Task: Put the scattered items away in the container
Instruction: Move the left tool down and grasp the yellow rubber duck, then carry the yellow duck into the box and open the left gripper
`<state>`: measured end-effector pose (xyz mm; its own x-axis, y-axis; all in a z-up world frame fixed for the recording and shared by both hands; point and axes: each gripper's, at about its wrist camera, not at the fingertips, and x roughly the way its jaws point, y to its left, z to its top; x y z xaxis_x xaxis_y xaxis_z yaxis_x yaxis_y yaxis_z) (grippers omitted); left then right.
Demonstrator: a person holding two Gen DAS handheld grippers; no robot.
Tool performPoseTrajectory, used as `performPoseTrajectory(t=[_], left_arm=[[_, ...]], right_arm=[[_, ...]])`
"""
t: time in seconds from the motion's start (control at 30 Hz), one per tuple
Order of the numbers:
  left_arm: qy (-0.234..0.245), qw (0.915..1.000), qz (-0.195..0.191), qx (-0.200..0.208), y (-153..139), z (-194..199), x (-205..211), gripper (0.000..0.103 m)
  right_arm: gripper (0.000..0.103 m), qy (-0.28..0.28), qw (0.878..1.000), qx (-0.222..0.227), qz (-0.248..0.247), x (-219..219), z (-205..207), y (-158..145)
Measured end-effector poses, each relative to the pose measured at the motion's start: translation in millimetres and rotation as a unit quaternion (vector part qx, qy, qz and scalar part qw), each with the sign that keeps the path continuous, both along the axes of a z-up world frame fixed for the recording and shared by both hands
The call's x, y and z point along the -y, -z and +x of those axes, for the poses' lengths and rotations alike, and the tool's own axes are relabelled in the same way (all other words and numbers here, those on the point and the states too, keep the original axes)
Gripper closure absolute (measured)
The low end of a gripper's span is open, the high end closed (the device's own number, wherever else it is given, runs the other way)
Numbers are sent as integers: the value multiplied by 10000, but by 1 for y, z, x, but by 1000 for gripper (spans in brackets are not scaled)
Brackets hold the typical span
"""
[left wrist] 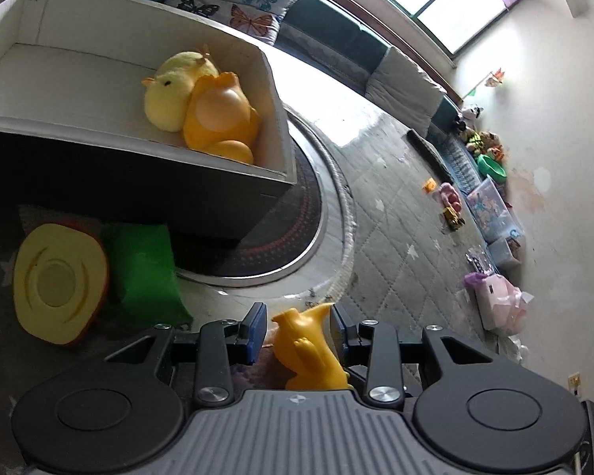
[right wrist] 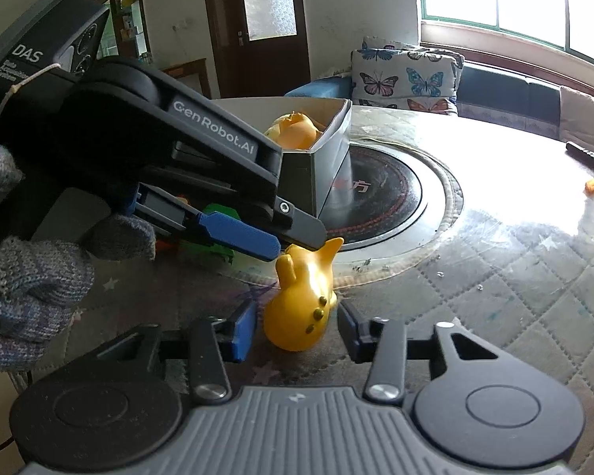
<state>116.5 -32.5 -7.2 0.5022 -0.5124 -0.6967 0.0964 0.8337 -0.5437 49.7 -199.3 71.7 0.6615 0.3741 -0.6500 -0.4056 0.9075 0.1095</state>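
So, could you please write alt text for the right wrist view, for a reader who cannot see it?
A yellow toy animal stands on a patterned table mat between the open fingers of the right hand-held gripper. The left hand-held gripper, held in a grey knitted glove, reaches over the toy's head. Behind is an open box with yellow toys inside.

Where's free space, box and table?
Box: floor bare except the end holding the plush chick and orange duck. Table: quilted cover beyond the round inset is open. Crowded before the box: yellow disc, green toy, yellow figurine.
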Motion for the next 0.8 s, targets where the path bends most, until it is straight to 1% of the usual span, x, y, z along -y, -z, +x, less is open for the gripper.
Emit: performPoseTrajectory(t=[0.2,0.5,0.57,0.8], left_arm=[[10,9999,107,-111,6,4,2,65],[-19,9998,-86,-181,11,5,-1,66],[-34,9997,-124,-185,11,4,-3,70],[-143,9996,-232,-24,-3,-1,-13,71]], right_arm=[[68,-24,10000,-40,1,0,0,2],[68,-23,10000,-39,19,1,1,1],[68,-46,10000,-27,4,0,0,1],[68,-198,9997,162,-69,-7,-1,-11]])
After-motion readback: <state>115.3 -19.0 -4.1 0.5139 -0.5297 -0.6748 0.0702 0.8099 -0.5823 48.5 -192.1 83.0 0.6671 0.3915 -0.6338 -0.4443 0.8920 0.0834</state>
